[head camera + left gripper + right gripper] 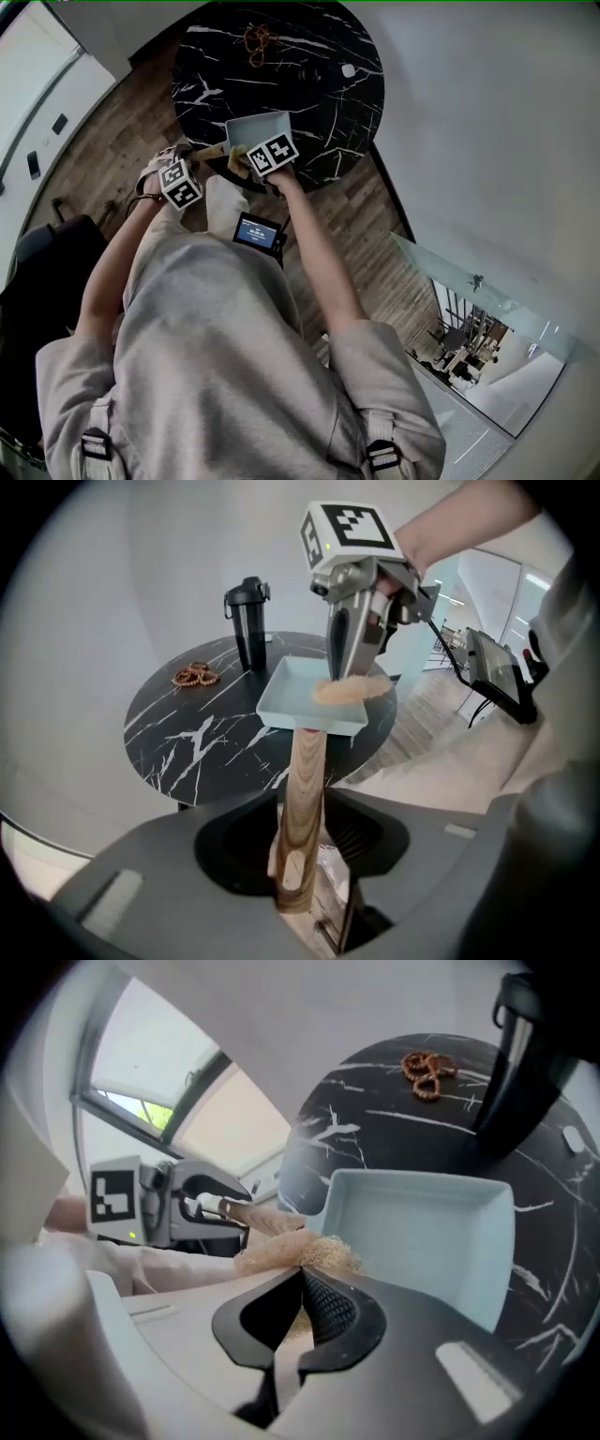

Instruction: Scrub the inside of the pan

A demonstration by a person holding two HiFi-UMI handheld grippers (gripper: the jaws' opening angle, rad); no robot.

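Pan first: the pale blue square pan [292,694] is at the near edge of the round black marble-veined table [187,733]. Its straight wooden handle [305,789] runs back between the jaws of my left claw [305,883], which clamp it. My right claw [302,1274] is pinched tight on a tan fibrous scrubbing pad [292,1252], held over the pan's near rim, beside the handle.

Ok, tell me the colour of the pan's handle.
Light brown wood with darker grain stripes; the handle shows best in the left gripper view.
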